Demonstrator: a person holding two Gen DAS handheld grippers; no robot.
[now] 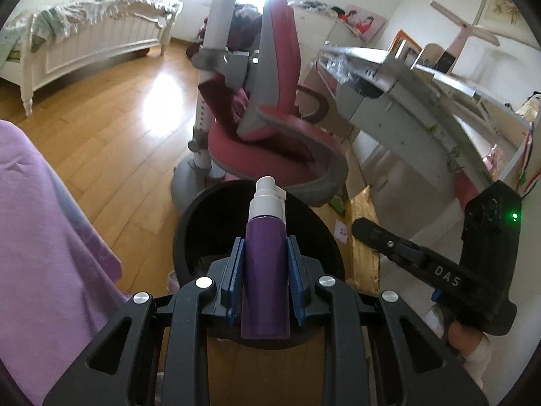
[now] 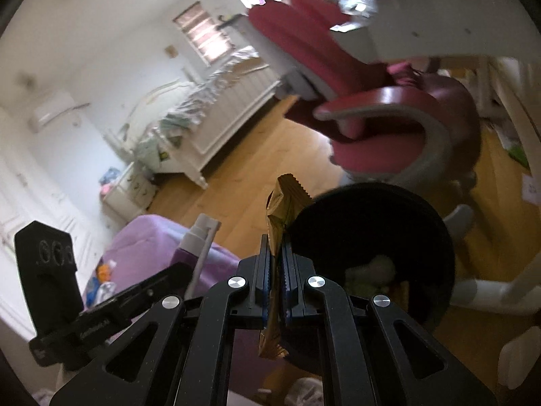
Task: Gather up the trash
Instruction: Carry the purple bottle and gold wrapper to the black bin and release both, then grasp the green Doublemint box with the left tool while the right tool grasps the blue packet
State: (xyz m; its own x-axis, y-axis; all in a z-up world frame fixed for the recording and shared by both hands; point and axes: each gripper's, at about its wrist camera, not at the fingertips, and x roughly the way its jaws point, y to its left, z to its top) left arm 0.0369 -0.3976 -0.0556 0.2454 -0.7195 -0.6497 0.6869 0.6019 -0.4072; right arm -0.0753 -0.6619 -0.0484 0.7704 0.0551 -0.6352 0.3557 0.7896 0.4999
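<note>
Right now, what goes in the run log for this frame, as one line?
left gripper: shut on purple spray bottle | right gripper: shut on gold wrapper | black bin: ahead, below both, some trash inside | nothing dropped yet

L gripper [image 1: 265, 264] clamps purple spray bottle [image 1: 265, 270] (over bin [image 1: 189, 237]).

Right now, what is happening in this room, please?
A person is collecting trash with a handheld gripper in each hand. The left gripper is shut on a purple spray bottle. The right gripper is shut on a gold wrapper. Both are held at a black bin on the wooden floor, which already has some rubbish inside. Nothing is dropped yet.
</note>
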